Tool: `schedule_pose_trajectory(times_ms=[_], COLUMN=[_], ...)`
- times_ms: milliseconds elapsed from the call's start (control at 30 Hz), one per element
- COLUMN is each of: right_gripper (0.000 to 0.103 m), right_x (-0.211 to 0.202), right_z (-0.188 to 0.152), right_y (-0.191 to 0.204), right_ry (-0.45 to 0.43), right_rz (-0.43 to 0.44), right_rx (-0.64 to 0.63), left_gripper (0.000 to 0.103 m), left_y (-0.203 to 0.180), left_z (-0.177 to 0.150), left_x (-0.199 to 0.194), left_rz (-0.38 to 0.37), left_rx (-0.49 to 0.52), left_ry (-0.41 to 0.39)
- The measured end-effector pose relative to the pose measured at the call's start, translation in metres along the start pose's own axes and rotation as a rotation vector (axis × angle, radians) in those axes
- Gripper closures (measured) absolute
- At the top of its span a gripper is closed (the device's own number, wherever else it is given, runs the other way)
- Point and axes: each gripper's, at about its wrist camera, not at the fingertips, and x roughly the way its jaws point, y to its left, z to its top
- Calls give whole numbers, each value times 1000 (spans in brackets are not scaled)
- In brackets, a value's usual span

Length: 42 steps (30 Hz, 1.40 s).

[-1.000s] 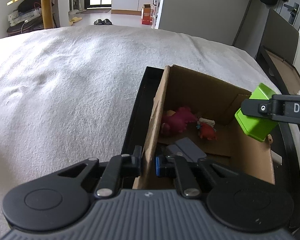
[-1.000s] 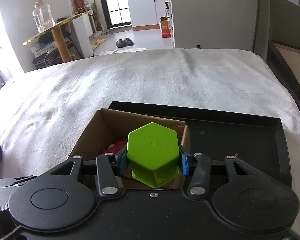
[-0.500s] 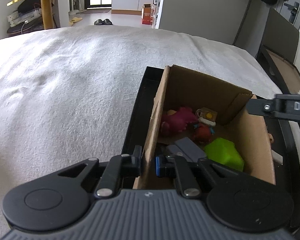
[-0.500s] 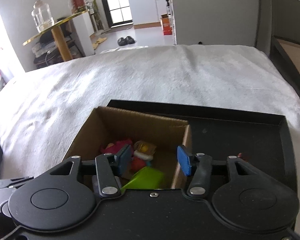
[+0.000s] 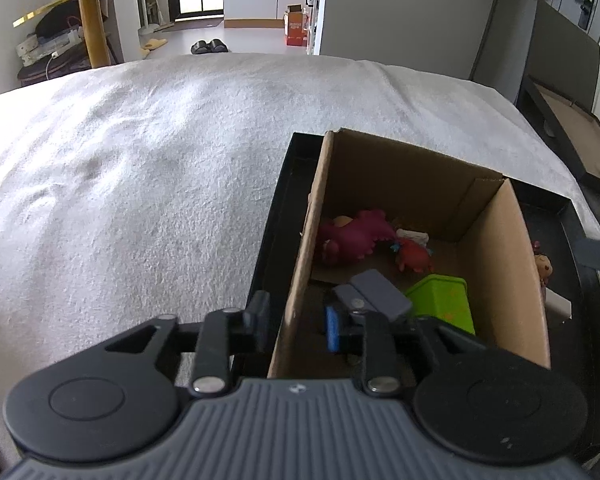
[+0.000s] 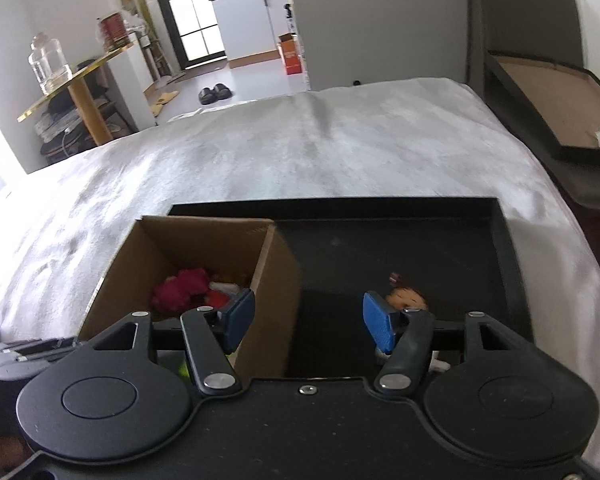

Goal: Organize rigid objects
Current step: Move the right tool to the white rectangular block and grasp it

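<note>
Green hexagonal block (image 5: pixel 442 300) lies apparently tipped sideways inside cardboard box (image 5: pixel 500 248).

This is a home, apparently a bedroom opening onto a kitchen area. A wide bed (image 5: pixel 160 168) under a pale fleecy cover fills the foreground. Past it, a pair of dark slippers (image 6: pixel 214 92) lies on the light floor by a glazed door (image 6: pixel 196 20). White cabinets (image 6: pixel 252 24) with what look like pots and bottles on top suggest a kitchen. A gold-edged side table (image 6: pixel 76 76) carries a glass jar (image 6: pixel 50 64).
</note>
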Motion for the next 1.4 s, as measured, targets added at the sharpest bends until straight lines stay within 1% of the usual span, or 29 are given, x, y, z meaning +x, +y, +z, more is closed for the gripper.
schedule_pose_trajectory(times_ms=[33, 133, 267, 333, 433, 500, 667, 800, 1000, 1133, 1400], right_gripper=[43, 40, 32, 24, 16, 13, 12, 12, 12, 12, 12], right_x=[-2, -3, -5, -6, -6, -6, 0, 3, 12, 20, 46], right_z=[-2, -5, -8, -9, -11, -13, -20, -25, -29, -32, -37], right_y=[-5, -17, -26, -27, -31, -33, -40, -46, -54, -58, -66], right_ry=[1, 4, 7, 2, -9, -16, 3, 9, 23, 35, 79], right_rz=[-5, -6, -10, -12, -12, -17, -22, -22, -20, -21, -51], right_rx=[9, 38, 49, 39, 34, 34, 43, 45, 71, 77, 149], left_gripper=[63, 52, 46, 42, 38, 37, 33, 32, 27, 26, 26], left_y=[-1, -5, -9, -11, -14, -16, -21, -24, -26, -26, -36], left_z=[0, 0, 2, 4, 5, 6, 6, 5, 4, 3, 3], left_x=[-1, -2, -6, -8, -11, -13, -16, -14, -10, -6, 6], left_rz=[6, 32, 42, 47, 57, 56, 63, 62, 54, 56, 36], left_rx=[6, 21, 24, 28, 32, 28, 46, 56, 61, 61, 77], left_ry=[-2, -8, -13, -18, -20, -20, -25, -14, 1, 8, 45])
